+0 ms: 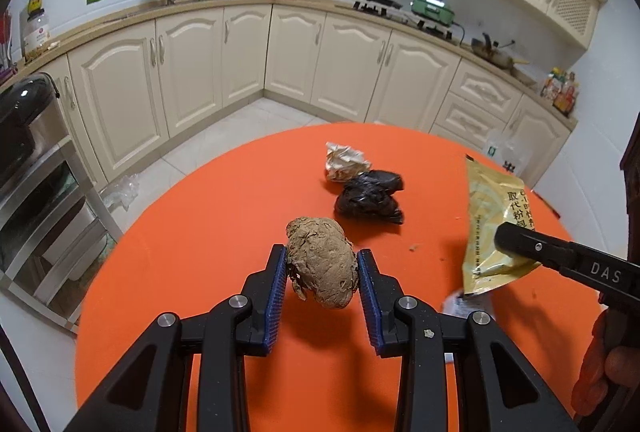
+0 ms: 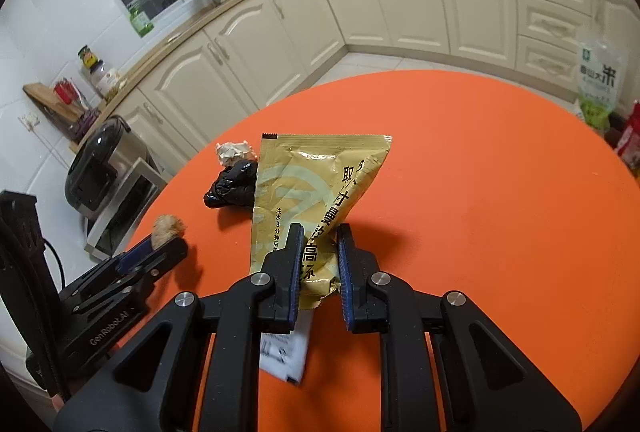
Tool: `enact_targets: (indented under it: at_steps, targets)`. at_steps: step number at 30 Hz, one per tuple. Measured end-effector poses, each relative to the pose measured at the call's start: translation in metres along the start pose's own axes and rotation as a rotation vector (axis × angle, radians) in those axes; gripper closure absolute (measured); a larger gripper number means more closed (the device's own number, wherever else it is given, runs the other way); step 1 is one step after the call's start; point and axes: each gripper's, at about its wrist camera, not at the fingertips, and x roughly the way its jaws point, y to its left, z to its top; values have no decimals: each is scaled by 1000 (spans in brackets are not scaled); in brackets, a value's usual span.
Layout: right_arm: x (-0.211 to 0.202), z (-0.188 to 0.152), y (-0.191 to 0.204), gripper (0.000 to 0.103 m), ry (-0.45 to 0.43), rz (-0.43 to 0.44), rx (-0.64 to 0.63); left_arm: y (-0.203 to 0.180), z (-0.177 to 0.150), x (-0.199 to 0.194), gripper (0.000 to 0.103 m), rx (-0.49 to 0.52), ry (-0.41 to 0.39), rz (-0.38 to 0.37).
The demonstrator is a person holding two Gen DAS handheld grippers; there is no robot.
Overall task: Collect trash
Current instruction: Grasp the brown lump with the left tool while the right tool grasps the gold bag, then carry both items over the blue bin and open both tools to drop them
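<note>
Orange round table (image 1: 224, 200): black crumpled bag (image 1: 369, 196) and white crumpled paper wad (image 1: 346, 161) remain; could be forgotten.
Gold foil sachet (image 2: 316, 188): pinched by closed right gripper (image 2: 318, 232); may slide.
Brown crumpled paper ball (image 1: 322, 268): squeezed by left gripper (image 1: 322, 258); may pop free.

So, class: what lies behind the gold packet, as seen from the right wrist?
The gold packet hides part of a black plastic wad; a crumpled pale paper ball sits beyond. Whatever else it covers cannot be seen.

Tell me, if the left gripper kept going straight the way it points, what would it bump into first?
Probably the black crumpled bag, lying just beyond the brown wad the left gripper holds; the white crumpled paper sits behind it. Depth is uncertain.
</note>
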Motion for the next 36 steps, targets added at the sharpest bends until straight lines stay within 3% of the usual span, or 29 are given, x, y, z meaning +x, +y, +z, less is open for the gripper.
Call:
enact_targets:
  at_steps: [10, 19, 29, 36]
  targets:
    - [-68, -18, -4, 87, -94, -3, 20, -21, -46, -71, 73, 28, -116, -17]
    - [-158, -50, -13, 87, -220, 1, 18, -61, -116, -153, 72, 86, -226, -81]
    - [-256, -96, -35, 87, -354, -49, 26, -131, -180, -219, 72, 219, -283, -183]
    - [-314, -126, -73, 87, -421, -124, 79, -181, -213, -250, 72, 321, -297, -271]
